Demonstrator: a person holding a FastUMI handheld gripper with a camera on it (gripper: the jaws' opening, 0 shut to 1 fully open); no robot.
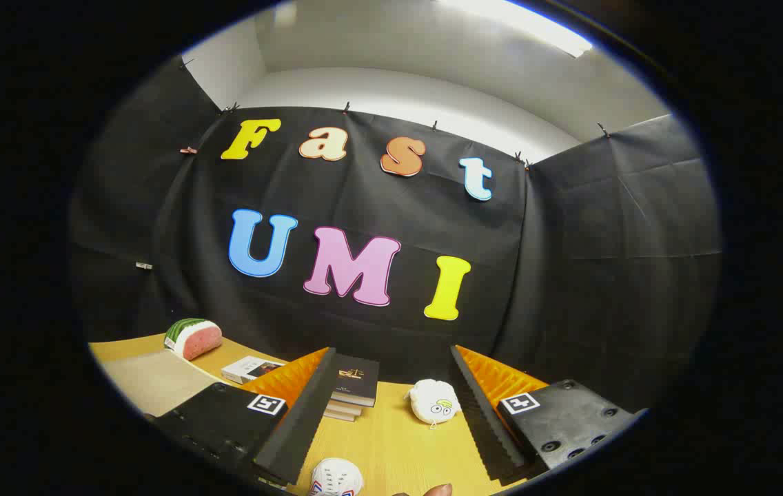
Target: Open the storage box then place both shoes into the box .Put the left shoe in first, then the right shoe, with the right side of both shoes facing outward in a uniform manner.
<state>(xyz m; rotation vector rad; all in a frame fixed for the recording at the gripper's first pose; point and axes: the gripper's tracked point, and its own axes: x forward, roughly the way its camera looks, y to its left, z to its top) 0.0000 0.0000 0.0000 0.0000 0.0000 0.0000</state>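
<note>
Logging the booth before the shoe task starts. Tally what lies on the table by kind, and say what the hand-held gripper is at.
Watermelon-slice toy: 1
Books: 3, one lying alone and a dark-covered book on a stack
White plush toy with eyes: 1
White shoe: 1
Total: 6
Hand-held gripper: fingers open, holding nothing, over the wooden table.

fingers (pixel 298 420): ridged pads, flat inner faces
gripper (pixel 391 413): square fiducial tags on both mounts, screw holes in housing, jaws apart
</note>
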